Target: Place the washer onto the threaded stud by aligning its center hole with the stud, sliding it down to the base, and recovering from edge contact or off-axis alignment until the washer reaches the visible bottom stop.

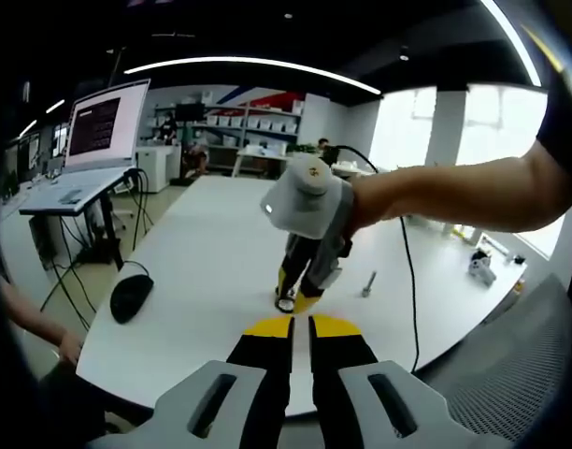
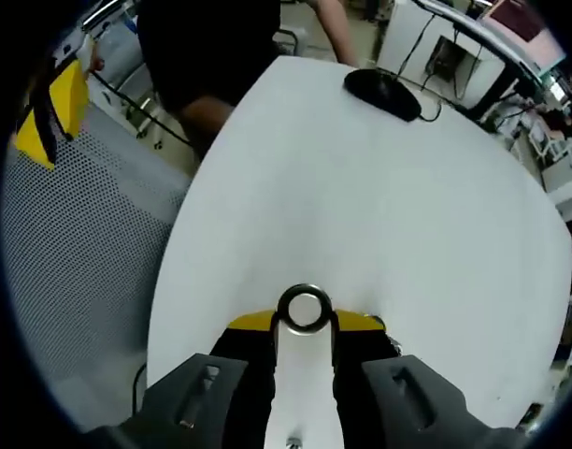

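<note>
In the right gripper view, the right gripper points down at the white table, its two yellow-tipped jaws set apart with the washer caught between their tips. The washer is a metal ring lying flat, and the white of the table shows through its centre hole. Ahead of the jaws, far across the table, a black mouse sits near the far edge with its cable running off to the right. To the left of the table is a grey mesh chair seat.

In the left gripper view, the left gripper is held low at the near edge of the table, its jaws nearly together with only a thin gap and nothing between them. Just ahead of its tips the right gripper stands steeply, tips down on the table around the washer. A bare forearm reaches in from the right, roughly level, the hand wrapped round the gripper's handle. The stud stands upright on the table just right of the right gripper, apart from the washer. The mouse lies to the left.
</note>
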A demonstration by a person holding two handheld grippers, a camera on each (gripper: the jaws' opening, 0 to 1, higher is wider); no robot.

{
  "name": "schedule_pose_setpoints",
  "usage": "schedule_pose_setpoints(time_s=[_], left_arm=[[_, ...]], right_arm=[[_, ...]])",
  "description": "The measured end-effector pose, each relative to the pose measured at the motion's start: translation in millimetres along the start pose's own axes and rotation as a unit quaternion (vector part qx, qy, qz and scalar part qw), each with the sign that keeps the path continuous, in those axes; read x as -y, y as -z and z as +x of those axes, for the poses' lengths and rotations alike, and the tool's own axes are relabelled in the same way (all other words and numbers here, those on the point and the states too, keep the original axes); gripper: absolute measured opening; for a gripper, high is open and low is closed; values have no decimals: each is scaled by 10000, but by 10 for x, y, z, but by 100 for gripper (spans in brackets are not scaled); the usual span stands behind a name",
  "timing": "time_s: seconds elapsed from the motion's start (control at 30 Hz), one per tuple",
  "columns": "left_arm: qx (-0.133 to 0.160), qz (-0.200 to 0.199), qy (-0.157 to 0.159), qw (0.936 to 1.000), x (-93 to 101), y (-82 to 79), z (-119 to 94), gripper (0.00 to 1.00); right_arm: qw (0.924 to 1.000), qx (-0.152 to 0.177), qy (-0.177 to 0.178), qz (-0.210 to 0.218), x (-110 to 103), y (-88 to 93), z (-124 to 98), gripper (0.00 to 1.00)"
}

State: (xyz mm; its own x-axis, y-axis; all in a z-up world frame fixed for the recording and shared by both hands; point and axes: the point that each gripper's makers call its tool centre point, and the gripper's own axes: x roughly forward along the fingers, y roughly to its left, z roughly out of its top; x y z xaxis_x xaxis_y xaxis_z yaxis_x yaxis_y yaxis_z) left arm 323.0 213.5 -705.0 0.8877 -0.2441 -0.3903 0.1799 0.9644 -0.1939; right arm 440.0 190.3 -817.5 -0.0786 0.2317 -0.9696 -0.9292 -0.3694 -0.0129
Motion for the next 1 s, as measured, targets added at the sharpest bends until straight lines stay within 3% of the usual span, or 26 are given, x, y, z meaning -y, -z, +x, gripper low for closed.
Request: schedule_pose_setpoints(time_s=[0.53, 1.0], left_arm=[[5, 8, 0, 10000, 0, -3, 1, 4], [5, 7, -3, 10000, -1, -3, 3, 4]], right_arm=[[9991, -120, 388, 107, 350, 122, -385, 22], [9979, -451, 455, 105, 475, 243, -246, 22]])
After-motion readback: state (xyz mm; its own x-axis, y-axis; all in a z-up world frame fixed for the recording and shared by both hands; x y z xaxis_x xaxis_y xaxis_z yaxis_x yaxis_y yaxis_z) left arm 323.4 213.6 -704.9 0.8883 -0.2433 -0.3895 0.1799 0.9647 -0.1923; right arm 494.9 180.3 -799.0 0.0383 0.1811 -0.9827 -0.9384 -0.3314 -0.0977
